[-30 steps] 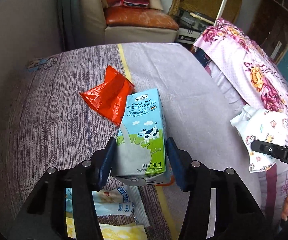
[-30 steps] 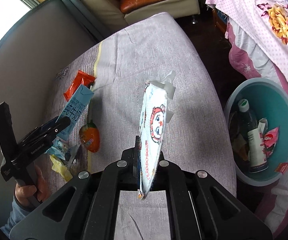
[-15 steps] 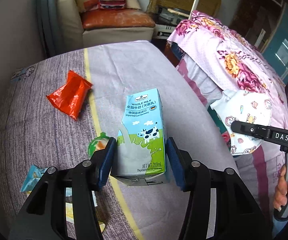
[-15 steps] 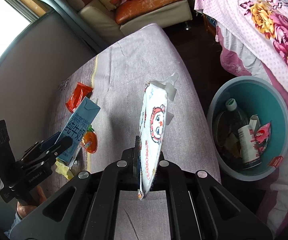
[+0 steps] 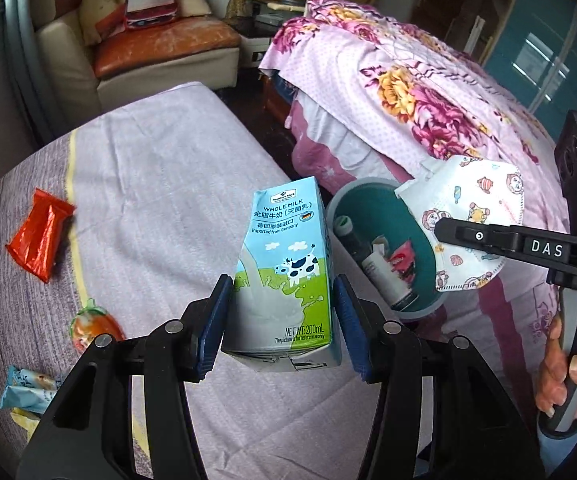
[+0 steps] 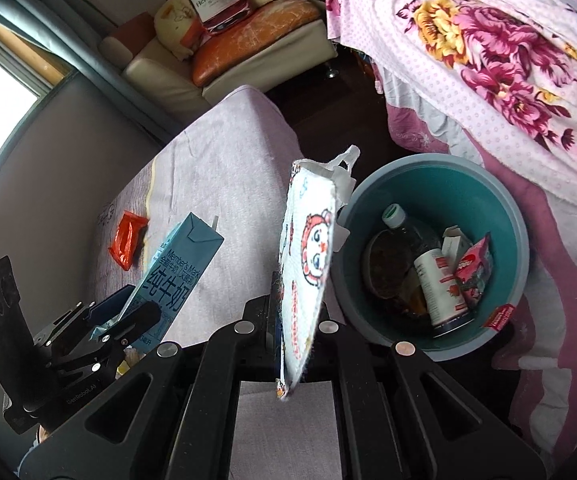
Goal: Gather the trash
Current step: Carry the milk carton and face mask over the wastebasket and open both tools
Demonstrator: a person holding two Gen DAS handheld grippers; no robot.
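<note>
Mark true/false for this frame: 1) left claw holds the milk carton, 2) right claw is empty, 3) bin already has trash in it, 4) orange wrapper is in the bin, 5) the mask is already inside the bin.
1) Left claw holds the milk carton. True: both fingers press its sides.
2) Right claw is empty. False: it is shut on the printed face mask.
3) The teal bin already has trash in it. True: a bottle and a red packet lie inside.
4) The orange wrapper is in the bin. False: it lies on the purple bedspread.
5) The mask is inside the bin. False: it is held in the air, beside the bin's rim.
</note>
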